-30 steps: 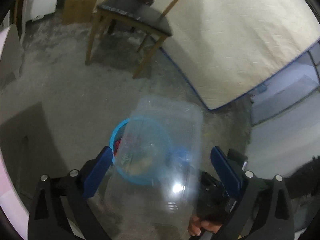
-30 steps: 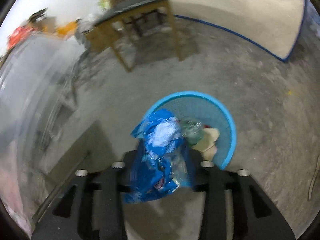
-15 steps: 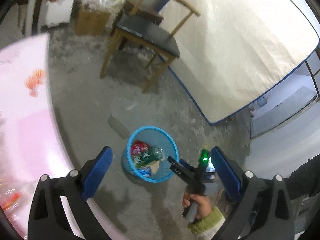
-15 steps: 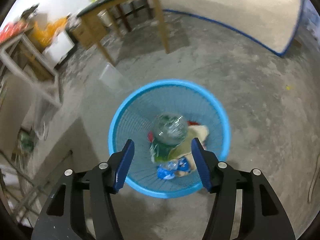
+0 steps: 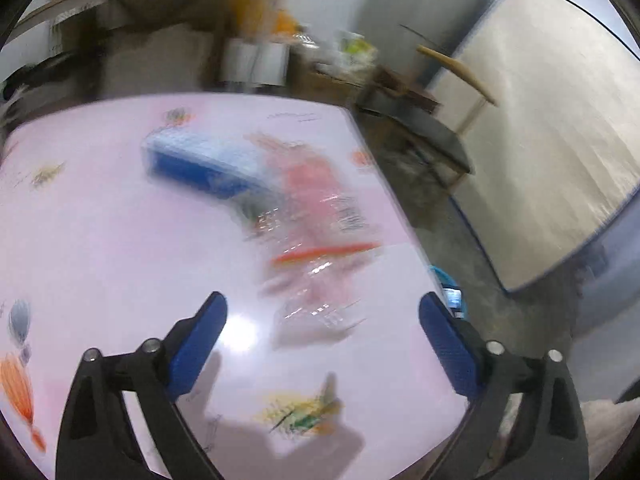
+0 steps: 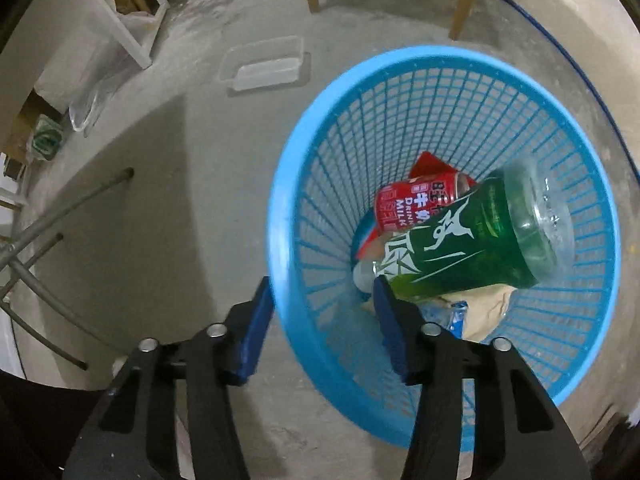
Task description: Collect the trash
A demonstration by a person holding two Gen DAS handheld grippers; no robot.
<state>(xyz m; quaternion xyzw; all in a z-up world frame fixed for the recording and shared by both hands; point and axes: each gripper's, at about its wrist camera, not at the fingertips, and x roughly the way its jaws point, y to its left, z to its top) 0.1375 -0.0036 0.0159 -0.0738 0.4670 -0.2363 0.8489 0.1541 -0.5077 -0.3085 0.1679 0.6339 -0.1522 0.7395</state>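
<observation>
Pink table (image 5: 100, 240) left view; basket (image 6: 400, 80) right.

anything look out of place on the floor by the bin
Yes: a clear plastic container lies on the concrete floor outside the blue basket, apart from its rim, while the green bottle and red can are inside. It looks like missed trash.

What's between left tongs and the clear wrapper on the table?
Nothing visible. The clear wrapper lies on the pink table right ahead of the left tongs; their jaws, just closing slightly, stand wide with nothing gripped between them.
</observation>
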